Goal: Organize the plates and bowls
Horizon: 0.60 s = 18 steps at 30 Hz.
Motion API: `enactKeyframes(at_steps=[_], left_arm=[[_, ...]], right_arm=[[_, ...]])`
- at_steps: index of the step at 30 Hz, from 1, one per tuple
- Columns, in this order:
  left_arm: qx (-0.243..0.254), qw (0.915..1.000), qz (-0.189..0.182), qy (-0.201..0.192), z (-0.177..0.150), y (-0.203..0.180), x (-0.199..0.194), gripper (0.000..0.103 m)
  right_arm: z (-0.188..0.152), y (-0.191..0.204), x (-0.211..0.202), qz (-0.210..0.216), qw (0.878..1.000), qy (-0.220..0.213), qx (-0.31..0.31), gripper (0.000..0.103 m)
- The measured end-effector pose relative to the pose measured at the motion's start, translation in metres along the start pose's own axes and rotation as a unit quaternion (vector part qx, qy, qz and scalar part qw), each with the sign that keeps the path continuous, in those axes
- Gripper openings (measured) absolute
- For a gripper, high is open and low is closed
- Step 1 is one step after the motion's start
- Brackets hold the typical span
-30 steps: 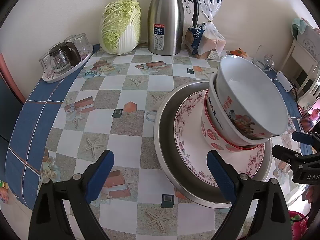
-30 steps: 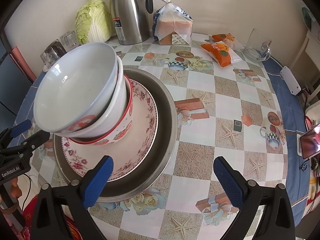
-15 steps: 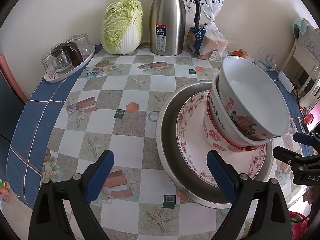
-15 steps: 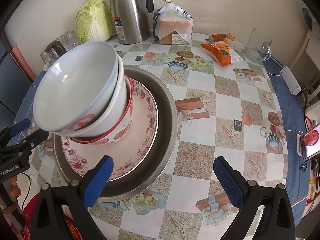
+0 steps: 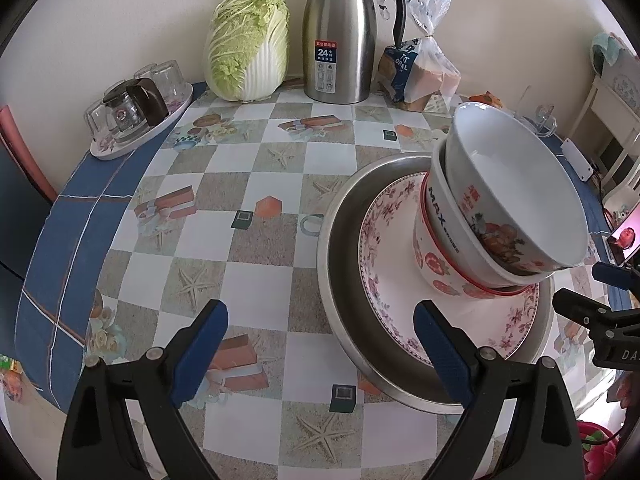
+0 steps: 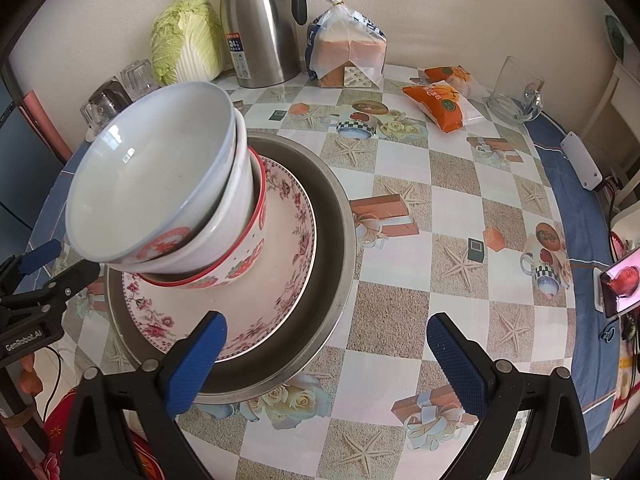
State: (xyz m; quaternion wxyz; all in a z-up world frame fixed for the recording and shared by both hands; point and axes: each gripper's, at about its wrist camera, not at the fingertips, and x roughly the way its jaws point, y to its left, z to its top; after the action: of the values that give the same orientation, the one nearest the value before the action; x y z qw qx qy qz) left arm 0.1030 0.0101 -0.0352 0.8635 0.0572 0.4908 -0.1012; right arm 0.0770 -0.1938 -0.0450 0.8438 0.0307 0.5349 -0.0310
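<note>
Jaws of the left hand-held gripper (image 5: 320, 344) are standing wide apart and gripping nothing, its right pad hanging over the near rim of the steel basin (image 5: 340, 280). Ahead and to the right of it, the flowered plate (image 5: 396, 264) is lying inside the basin, and on the plate three nested bowls are leaning away toward the right: the strawberry bowl (image 5: 432, 276) at the bottom, a white bowl (image 5: 448, 224) in it, and the top bowl (image 5: 516, 196) tilted most.

The right hand-held gripper (image 6: 326, 350) is likewise open and empty, its left pad lying over the near rim of the basin; the same stack is rising ahead and to its left, tipping toward the other tool.

Judged risk: the bowls are sitting off-centre and askew, so a nudge to the basin rim or a one-sided pinch on the top bowl could be sliding the stack off the plate, possibly over the near bench (image 6: 400, 184) edge.

Compared with one second ago, the left view is sitting slightly farther back, with the basin a little more to the right; the right view is nearly unchanged.
</note>
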Motion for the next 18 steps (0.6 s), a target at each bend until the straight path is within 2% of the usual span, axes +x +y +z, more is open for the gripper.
enactKeyframes(at_steps=[18], left_arm=[[-0.006,1.0000,-0.002,0.004,-0.0004,0.0018,0.0005,0.094]], right_arm=[[-0.0021,-0.0004,0.0017,0.000,1.000,0.003,-0.002,0.102]])
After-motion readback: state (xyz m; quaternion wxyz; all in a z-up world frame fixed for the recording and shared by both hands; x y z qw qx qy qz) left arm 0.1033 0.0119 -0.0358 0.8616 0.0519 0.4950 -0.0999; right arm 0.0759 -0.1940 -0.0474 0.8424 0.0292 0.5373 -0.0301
